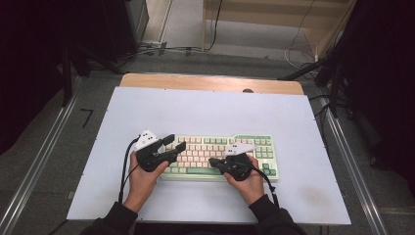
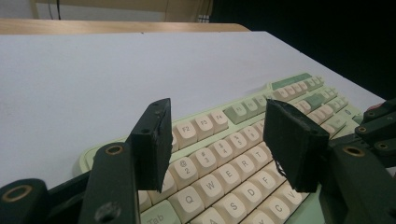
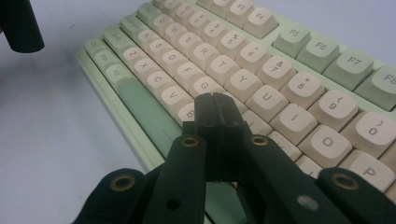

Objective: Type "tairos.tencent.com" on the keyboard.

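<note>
A pale green keyboard (image 1: 266, 155) with cream and green keys lies on the white table, nearer the front edge. Over its left end hovers my left gripper (image 1: 177, 142), open, with nothing between its jaws. In the left gripper view that gripper (image 2: 224, 140) frames the number and letter rows of the keyboard (image 2: 243, 112) beyond it. My right gripper (image 1: 212, 160) is shut, its tip low over the keys near the keyboard's front middle. In the right gripper view the closed tip of that gripper (image 3: 215, 105) sits just above the bottom letter row of the keyboard (image 3: 299, 51), beside the green space bar (image 3: 144, 107).
The white board (image 1: 205, 107) lies on a wooden table top (image 1: 210, 82) whose far edge shows. Metal rails (image 1: 34, 161) run along both sides. Cables and dark stands crowd the floor beyond the table. A black jaw of the other gripper (image 3: 21, 25) shows at top left of the right gripper view.
</note>
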A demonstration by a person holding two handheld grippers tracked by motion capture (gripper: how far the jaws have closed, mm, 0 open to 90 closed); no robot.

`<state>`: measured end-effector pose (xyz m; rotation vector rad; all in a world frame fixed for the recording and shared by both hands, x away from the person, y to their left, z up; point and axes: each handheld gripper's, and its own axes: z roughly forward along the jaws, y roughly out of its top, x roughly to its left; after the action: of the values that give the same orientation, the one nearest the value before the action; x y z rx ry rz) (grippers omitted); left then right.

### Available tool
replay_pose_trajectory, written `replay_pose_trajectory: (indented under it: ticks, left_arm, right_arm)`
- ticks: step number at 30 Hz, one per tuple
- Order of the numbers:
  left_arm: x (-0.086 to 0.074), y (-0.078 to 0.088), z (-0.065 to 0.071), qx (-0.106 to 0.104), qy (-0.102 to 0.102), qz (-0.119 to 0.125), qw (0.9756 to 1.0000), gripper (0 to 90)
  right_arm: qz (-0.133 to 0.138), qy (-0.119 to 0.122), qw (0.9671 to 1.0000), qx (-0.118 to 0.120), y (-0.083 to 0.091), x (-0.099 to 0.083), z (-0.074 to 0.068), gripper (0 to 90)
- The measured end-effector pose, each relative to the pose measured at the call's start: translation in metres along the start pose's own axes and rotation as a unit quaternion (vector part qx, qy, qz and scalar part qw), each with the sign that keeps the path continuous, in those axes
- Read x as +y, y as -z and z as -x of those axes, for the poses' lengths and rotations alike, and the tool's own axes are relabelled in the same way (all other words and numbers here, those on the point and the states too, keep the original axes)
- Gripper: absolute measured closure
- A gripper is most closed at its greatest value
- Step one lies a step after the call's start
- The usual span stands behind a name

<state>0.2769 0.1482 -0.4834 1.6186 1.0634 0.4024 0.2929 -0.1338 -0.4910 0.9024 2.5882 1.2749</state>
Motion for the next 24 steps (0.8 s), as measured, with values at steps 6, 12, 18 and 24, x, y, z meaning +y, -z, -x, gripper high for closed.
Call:
replay_pose_trajectory:
  ticks: [6, 12, 18, 24]
  left_arm:
    - [0.0000, 0.0002, -0.0004, 0.003, -0.002, -0.001, 1.0000, 43.2]
    - [-0.0001, 0.0001, -0.0002, 0.002, -0.002, -0.001, 1.0000, 43.2]
    - [-0.0001, 0.0001, -0.0004, 0.002, -0.004, -0.003, 1.0000, 43.3]
    - [-0.0003, -0.0001, -0.0002, 0.001, -0.004, -0.004, 1.0000, 43.2]
  right_arm:
    - [-0.001, 0.000, 1.0000, -0.001, -0.0002, 0.0000, -0.0003, 87.6]
    - [-0.002, 0.000, 1.0000, 0.000, -0.0003, -0.0001, -0.0002, 87.6]
    - [-0.004, 0.001, 1.0000, -0.001, -0.0012, -0.0005, -0.0003, 87.6]
    - [-0.013, -0.001, 0.9999, -0.002, -0.0042, -0.0014, -0.0006, 87.6]
